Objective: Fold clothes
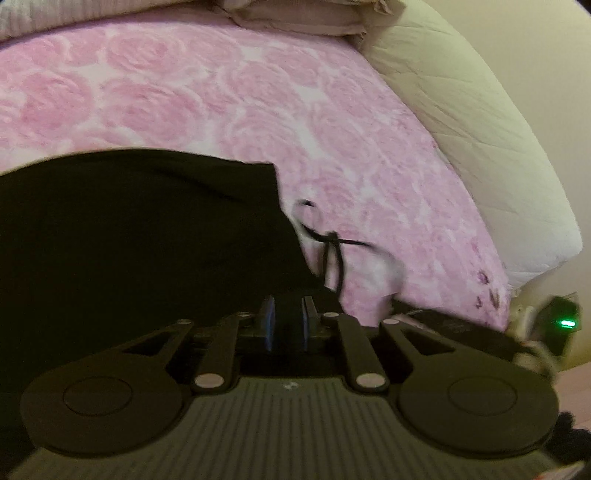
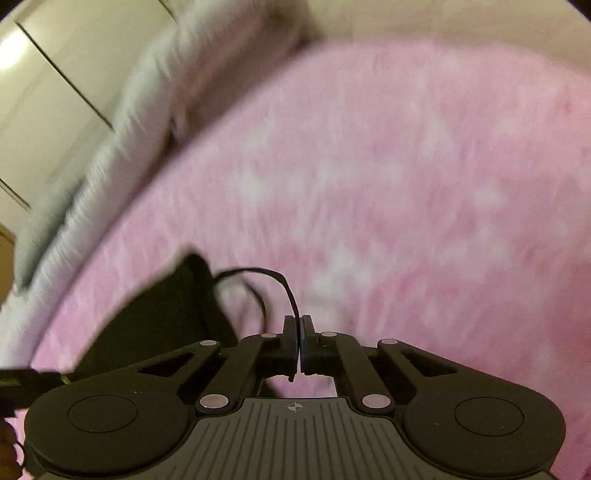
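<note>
A black garment [image 1: 140,229] lies on a pink rose-patterned bedspread [image 1: 229,96]. Its thin black drawstring [image 1: 332,251] trails off its right edge. My left gripper [image 1: 288,325] sits low over the garment's near edge, blue pads a small gap apart with dark cloth between them. In the blurred right wrist view, my right gripper [image 2: 297,332] is shut on the black drawstring [image 2: 284,284], which loops up from the jaws toward the garment [image 2: 162,317] at lower left.
Beige pillows [image 1: 295,14] lie at the bed's far end. A pale quilted mattress side [image 1: 480,147] runs along the right, with a device showing a green light [image 1: 567,324] beyond. A grey-white bolster [image 2: 122,122] and cupboard doors [image 2: 55,55] stand at left.
</note>
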Demonstrator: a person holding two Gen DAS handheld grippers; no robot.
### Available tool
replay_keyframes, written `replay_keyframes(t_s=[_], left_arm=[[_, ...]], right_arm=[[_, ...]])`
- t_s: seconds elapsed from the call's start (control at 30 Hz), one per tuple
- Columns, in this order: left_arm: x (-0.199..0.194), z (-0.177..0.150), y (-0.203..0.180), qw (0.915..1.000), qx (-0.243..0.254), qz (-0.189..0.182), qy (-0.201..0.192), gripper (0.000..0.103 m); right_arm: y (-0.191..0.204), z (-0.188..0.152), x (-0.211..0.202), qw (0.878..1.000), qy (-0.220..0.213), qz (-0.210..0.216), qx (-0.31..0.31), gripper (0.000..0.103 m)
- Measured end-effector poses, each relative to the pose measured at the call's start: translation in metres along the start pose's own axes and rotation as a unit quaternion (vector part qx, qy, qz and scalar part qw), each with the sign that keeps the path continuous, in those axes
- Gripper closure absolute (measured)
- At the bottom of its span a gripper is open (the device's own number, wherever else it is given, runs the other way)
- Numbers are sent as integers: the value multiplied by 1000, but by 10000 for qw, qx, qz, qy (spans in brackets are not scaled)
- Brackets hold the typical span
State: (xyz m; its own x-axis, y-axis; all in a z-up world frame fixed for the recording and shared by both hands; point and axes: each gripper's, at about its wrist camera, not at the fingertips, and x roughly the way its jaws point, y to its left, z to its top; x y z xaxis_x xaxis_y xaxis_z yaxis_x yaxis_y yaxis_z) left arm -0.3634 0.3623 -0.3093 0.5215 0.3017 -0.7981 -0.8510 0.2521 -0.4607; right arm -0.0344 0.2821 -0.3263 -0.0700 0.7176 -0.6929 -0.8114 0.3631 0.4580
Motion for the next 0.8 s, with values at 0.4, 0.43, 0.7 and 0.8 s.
replay_keyframes(t_s=[0.4,0.43,0.7,0.8], left_arm=[[-48,15,27,9990,-302,253,-217,93],[-46,14,25,9993,-263,228,-161,93],[0,16,-15,9985,422,-201,275,85],[27,24,-39,9950,873,-283,382,81]], right_arm=[[71,-74,3,9538,2430,965,-1479,88],[70,-81,4,9522,2520,733,-1563,88],[-25,-21,-19,9874,1502,-470,140,88],[-64,-9,-15,9842,1373,-783,804,88]])
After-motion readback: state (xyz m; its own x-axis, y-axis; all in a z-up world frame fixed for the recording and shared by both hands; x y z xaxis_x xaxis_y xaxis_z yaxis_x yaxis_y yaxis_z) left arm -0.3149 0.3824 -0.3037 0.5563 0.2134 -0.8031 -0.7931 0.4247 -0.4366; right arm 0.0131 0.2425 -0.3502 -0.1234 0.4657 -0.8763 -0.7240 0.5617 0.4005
